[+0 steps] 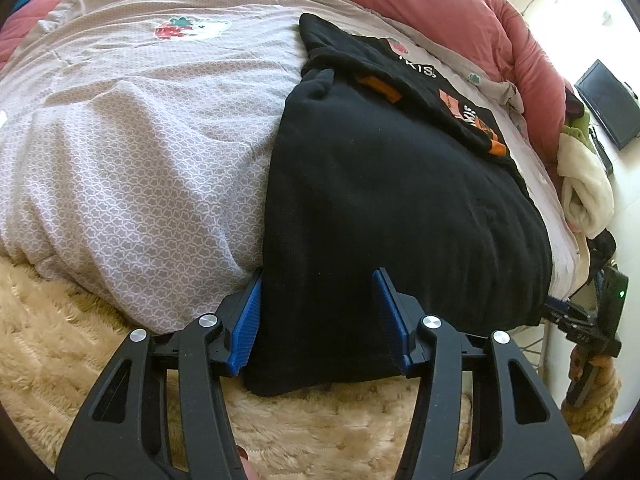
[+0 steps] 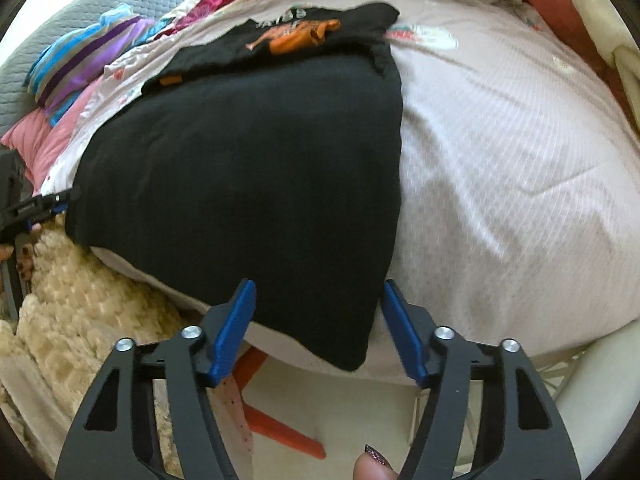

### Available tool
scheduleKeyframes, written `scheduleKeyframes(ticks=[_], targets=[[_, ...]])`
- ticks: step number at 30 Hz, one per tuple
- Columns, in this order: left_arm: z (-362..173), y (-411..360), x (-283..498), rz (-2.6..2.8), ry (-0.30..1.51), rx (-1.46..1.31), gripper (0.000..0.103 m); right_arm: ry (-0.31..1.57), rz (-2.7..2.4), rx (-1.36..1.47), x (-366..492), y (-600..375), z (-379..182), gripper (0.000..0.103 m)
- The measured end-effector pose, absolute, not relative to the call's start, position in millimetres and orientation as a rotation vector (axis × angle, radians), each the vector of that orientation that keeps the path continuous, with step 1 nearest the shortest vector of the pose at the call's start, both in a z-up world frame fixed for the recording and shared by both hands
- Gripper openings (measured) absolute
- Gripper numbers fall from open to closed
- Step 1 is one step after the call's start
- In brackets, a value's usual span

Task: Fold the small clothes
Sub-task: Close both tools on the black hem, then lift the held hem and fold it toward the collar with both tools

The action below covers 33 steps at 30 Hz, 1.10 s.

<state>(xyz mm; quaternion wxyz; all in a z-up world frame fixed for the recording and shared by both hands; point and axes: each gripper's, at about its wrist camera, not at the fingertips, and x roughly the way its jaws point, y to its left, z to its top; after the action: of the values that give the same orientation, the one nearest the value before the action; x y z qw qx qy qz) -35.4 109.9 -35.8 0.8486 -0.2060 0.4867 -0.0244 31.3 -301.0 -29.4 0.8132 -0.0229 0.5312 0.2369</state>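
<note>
The black cotton garment with orange and white print (image 1: 384, 184) lies spread on the bed's grey patterned quilt (image 1: 140, 152), its near hem hanging slightly over the bed's near edge. Its far part looks turned back on itself, with the printed side and an orange tab showing there, so a first fold may already be made; the large plain panel nearer the camera is still flat and unfolded. By that reading the task is in its early or middle part, with the main folds of the body still to do.

The left tongs (image 1: 318, 316) straddle the near left corner of the garment: the left blue pad sits at the cloth's left edge, the right pad rests on top of the cloth, and the jaws stand partly spread, not yet pinching the fabric. The right tongs (image 2: 316, 328) sit at the near right corner, which lies between the pads; these jaws are also partly spread, with visible gaps to the cloth.

A cream fluffy blanket (image 1: 80, 360) lies below the near edge, and a pink quilted cover (image 1: 420, 4) lies along the far side.
</note>
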Motion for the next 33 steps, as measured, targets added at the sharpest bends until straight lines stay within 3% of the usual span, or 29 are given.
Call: scheduleKeyframes(ticks=[2, 4, 6, 8, 10, 22, 24, 33], targets=[[-36, 110, -35, -0.051, 1.028, -0.432, 0.045, 1.147, 0.509, -0.043, 30, -303, -37, 0.059], [-36, 110, -36, -0.051, 1.027, -0.433, 0.045, 1.147, 0.521, -0.032, 30, -305, -42, 0.052], [-36, 111, -36, -0.046, 1.023, -0.438, 0.042, 1.144, 0.537, -0.013, 30, -309, -43, 0.032], [-32, 113, -38, -0.050, 1.005, -0.458, 0.033, 1.145, 0.569, 0.024, 31, -313, -41, 0.013], [-30, 116, -41, -0.066, 0.991, -0.490, 0.029, 1.132, 0.606, 0.064, 31, -318, -36, 0.008], [-33, 107, -44, -0.096, 1.065, -0.421, 0.026, 0.905, 0.699, 0.205, 48, -328, 25, 0.006], [-33, 106, -44, -0.089, 1.072, -0.414, 0.003, 0.877, 0.699, 0.210, 52, -330, 34, 0.006], [8, 115, -44, -0.111, 0.941, -0.465, 0.003, 0.805, 0.681, 0.249, 66, -329, 50, 0.006]])
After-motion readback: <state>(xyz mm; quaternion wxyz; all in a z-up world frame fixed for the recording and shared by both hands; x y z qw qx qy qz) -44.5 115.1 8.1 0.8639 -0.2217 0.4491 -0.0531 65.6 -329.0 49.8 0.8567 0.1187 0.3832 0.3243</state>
